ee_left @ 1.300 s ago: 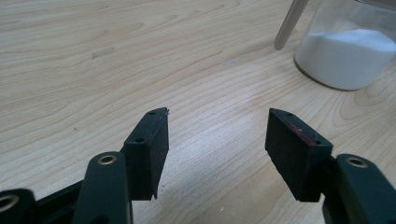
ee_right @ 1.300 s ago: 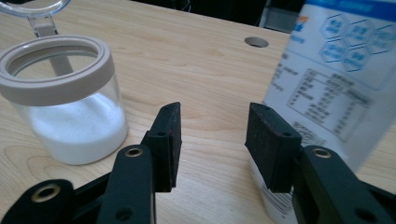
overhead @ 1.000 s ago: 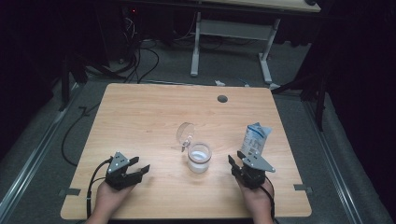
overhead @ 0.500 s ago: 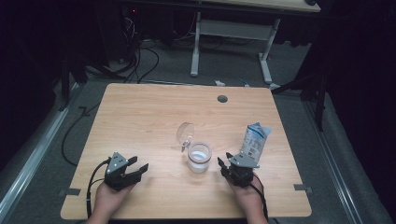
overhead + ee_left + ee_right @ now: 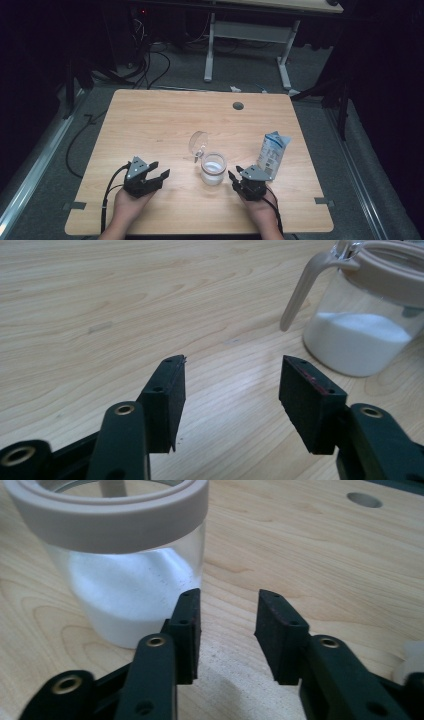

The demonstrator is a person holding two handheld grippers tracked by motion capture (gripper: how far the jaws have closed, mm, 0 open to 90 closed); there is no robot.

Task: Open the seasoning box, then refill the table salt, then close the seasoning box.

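While both grippers flank the sugar jar (image 5: 213,169) | left gripper (image 5: 232,385) jaws spread, closing, empty, jar beyond right pad | right gripper (image 5: 227,630) jaws parted, closing, empty, jar beside left finger | lid flipped open, 0 grasps made, carton (image 5: 272,154) untouched

Table (image 5: 150,125) of pale matt wood grain; jar (image 5: 213,170) clear glossy glass, matt beige plastic rim; gripper pads (image 5: 170,395) matt black.
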